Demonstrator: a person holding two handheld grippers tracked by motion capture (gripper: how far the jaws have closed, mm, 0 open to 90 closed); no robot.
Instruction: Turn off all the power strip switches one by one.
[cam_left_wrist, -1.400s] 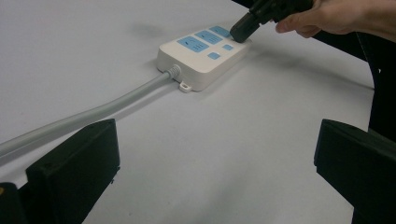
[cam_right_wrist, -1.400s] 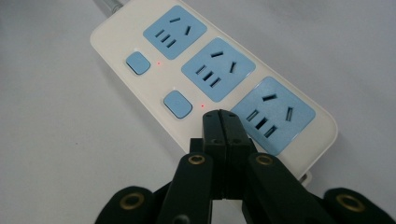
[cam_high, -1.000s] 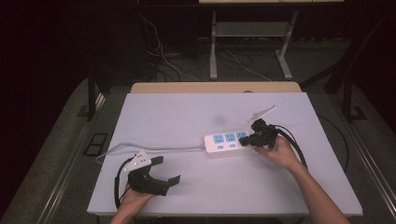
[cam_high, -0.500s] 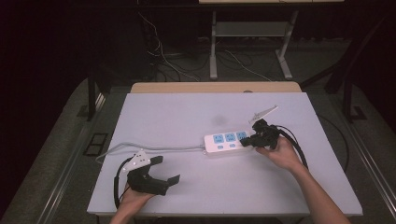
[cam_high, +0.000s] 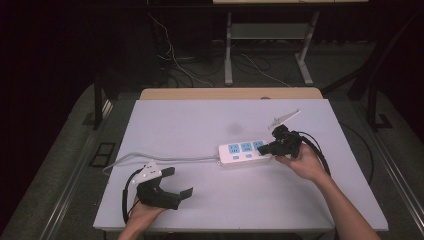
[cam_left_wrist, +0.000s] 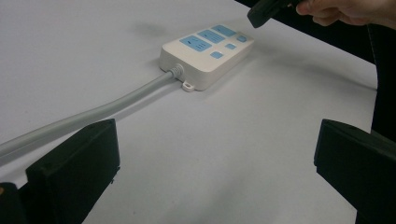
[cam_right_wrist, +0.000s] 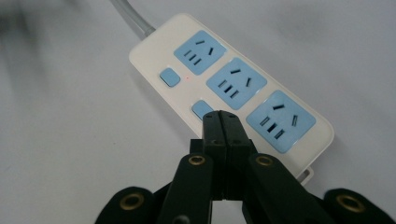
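Right now the right gripper (cam_right_wrist: 221, 116) is clenched with nothing between its jaws, tips over the power strip (cam_right_wrist: 232, 86) at its far-end switch button. Left gripper (cam_high: 176, 183) sits released, jaws wide, well apart from the strip (cam_high: 245, 152), which lies ahead of it on the table (cam_high: 210, 125).
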